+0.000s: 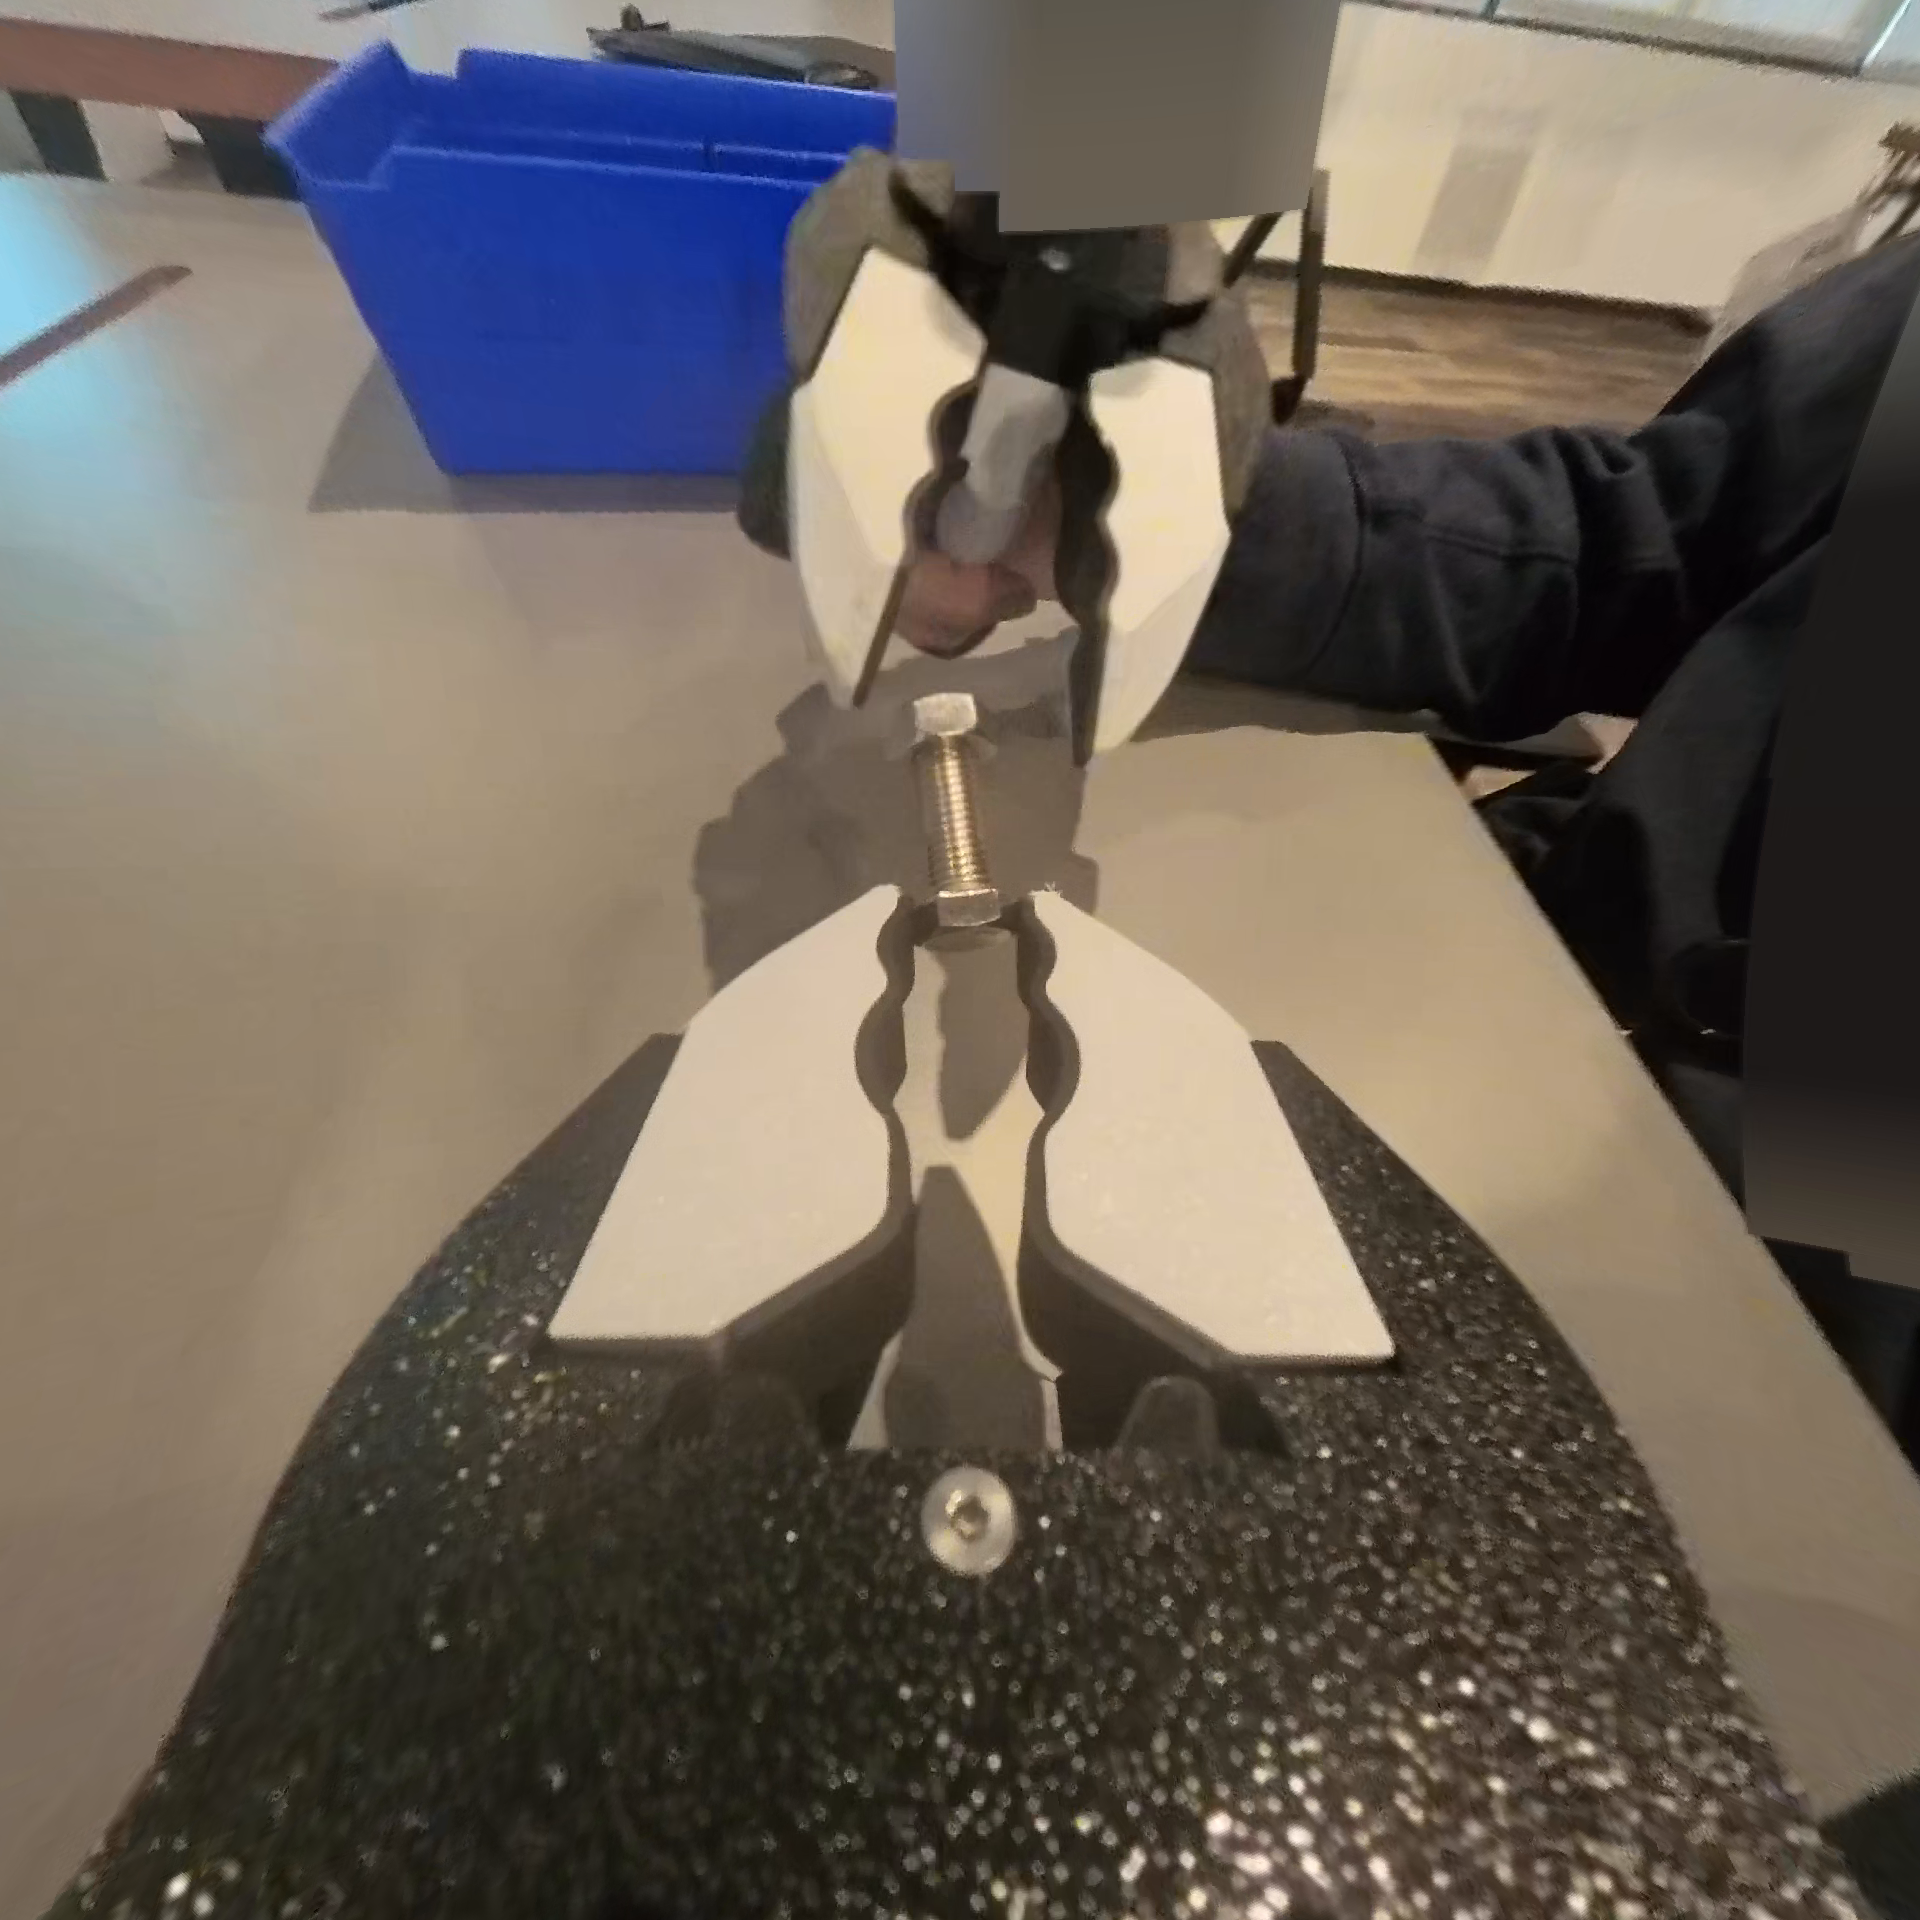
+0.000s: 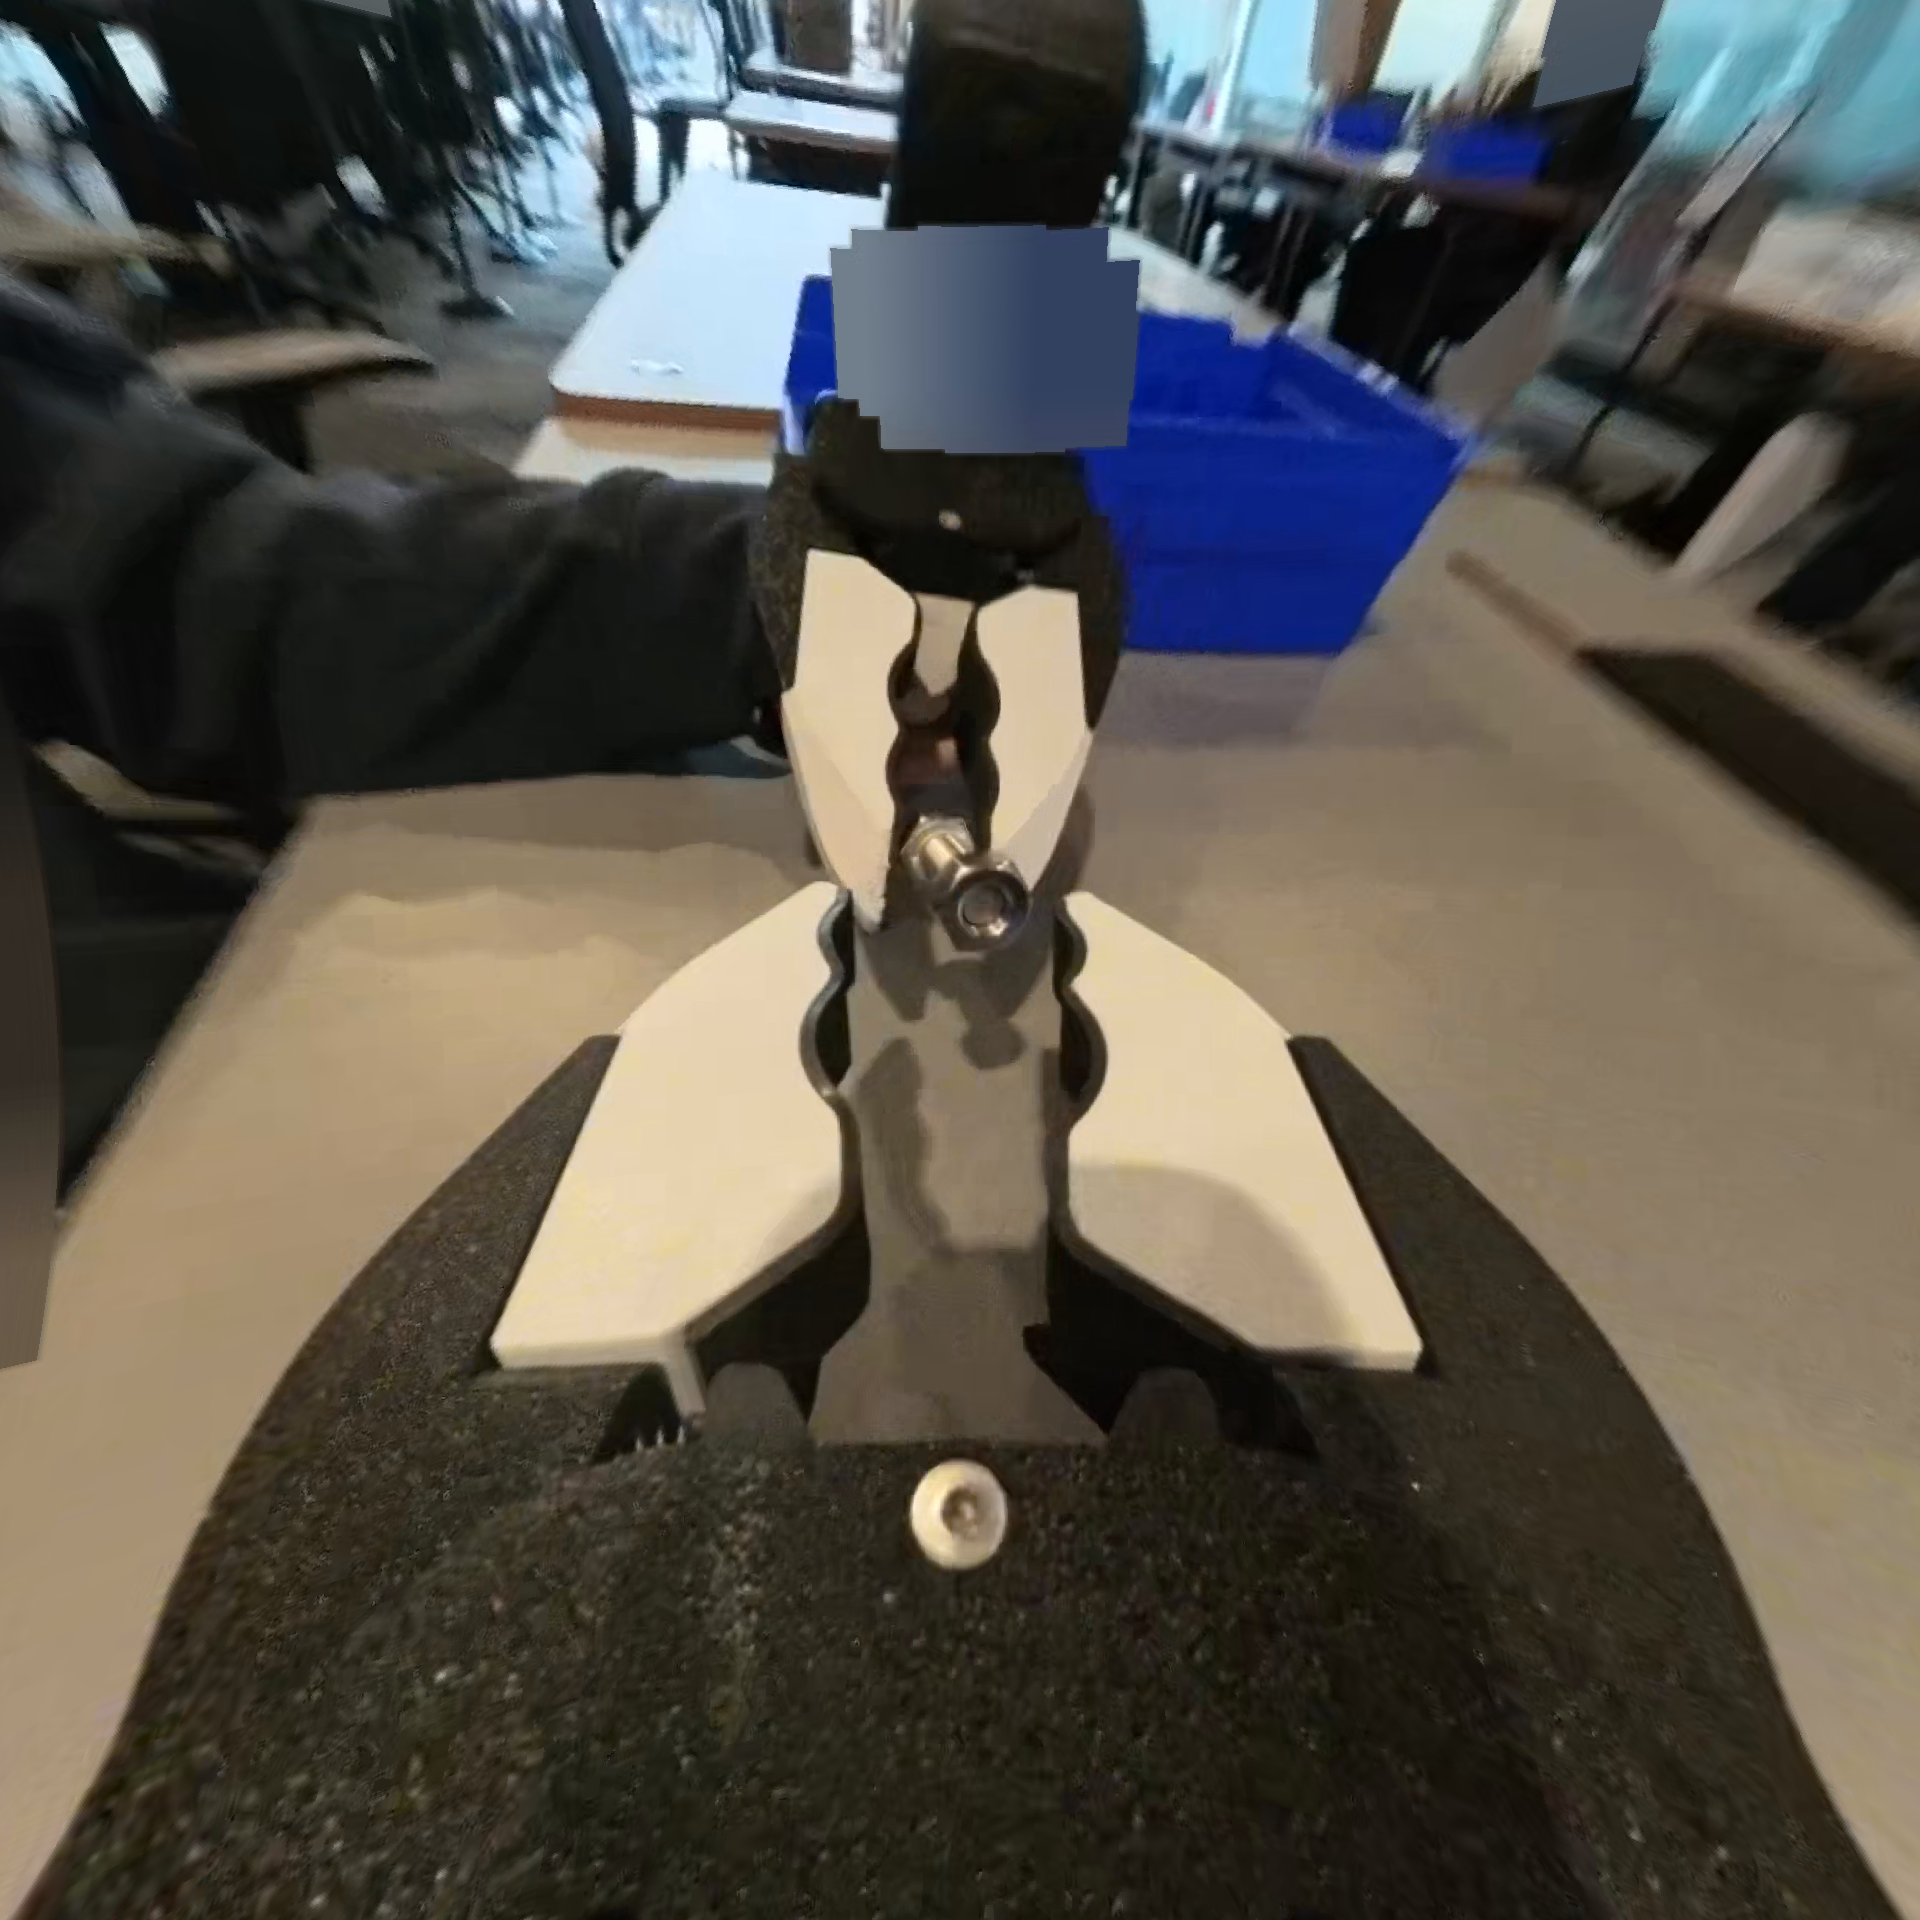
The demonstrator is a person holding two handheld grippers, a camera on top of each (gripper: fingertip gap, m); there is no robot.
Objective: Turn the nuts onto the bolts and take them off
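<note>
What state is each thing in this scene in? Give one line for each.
Left gripper: shut on the bolt's head.
Right gripper: open, tips either side of the nut.
Bolt: held off the table, pointing at the right gripper.
Nut: threaded on, at the bolt's far end.
Bin: upright, open-topped, contents hidden.

Bolt (image 1: 954, 821) held above the surface (image 1: 312, 779), one end between the left gripper (image 1: 956, 914) jaws at 6 o'clock, nut (image 1: 943, 717) at the far end, just short of the right gripper (image 1: 971, 717) at 12; bin (image 1: 582, 312) resting on the surface behind, toward 11 o'clock
</note>
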